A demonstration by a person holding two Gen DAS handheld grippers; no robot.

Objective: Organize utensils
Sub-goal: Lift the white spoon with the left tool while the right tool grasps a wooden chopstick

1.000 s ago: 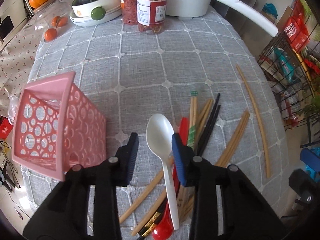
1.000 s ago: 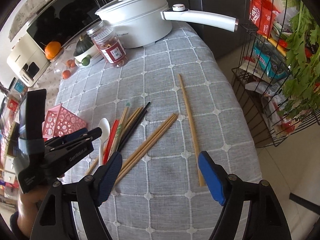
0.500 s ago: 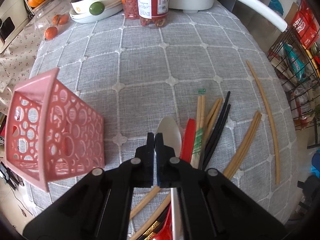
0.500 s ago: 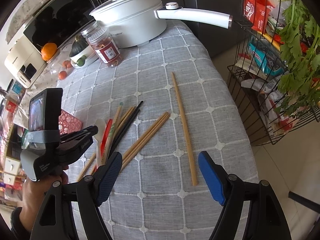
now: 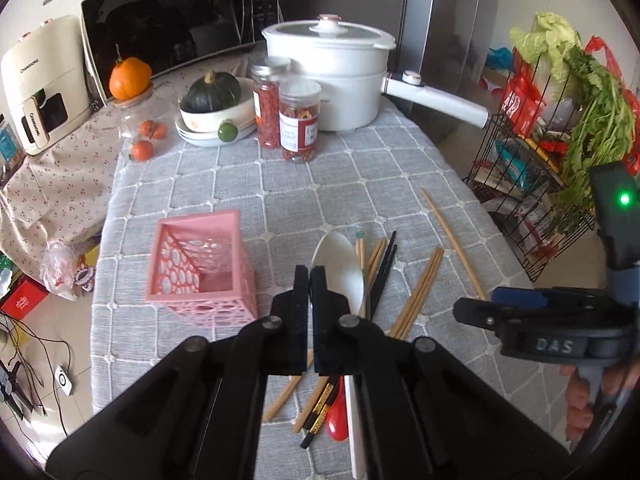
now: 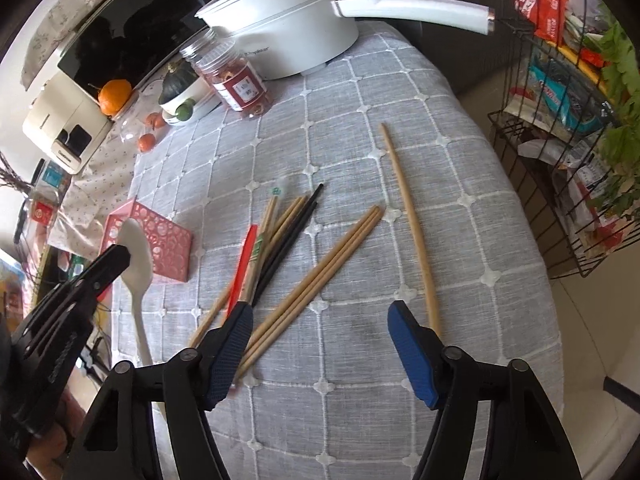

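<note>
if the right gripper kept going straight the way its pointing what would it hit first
Probably the tablecloth between its open fingers; the right gripper tilts down at bare cloth. The tan chopstick pair lies just left of that line. Depth is unclear.

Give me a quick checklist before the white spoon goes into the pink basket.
1. Left hand-held gripper shut on the white spoon: ok.
2. Spoon lifted off the pile: ok, right wrist view shows it raised.
3. Pink basket upright, opening up: ok.
4. Basket holding anything already: cannot tell.
5. Right hand-held gripper open, away from the basket: ok.
6. Red spoon and chopsticks left on the table: ok.
</note>
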